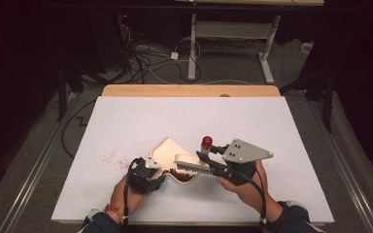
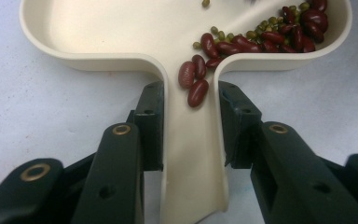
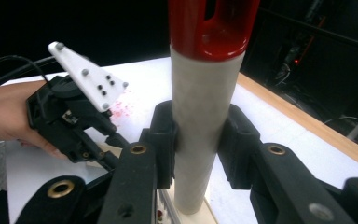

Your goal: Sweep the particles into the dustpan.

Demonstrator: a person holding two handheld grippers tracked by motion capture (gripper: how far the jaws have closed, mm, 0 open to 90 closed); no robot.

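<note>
A cream dustpan (image 1: 165, 149) lies on the white table, tilted, with red kidney beans (image 2: 265, 36) and small green beans piled at one side of its tray. My left gripper (image 2: 191, 123) is shut on the dustpan's handle (image 2: 193, 158); in the high view it (image 1: 161, 173) sits at the pan's near left. A cream brush (image 1: 193, 164) with white bristles rests over the pan. Its round handle (image 3: 200, 116) ends in a red cap (image 3: 212, 25), and my right gripper (image 3: 198, 137) is shut on that handle, to the pan's right (image 1: 207, 156).
Faint red specks (image 1: 108, 158) mark the white table top (image 1: 233, 121) left of the pan. A wooden edge (image 1: 189, 90) runs along the far side. Beyond it are desk legs (image 1: 192, 48) and cables on the floor.
</note>
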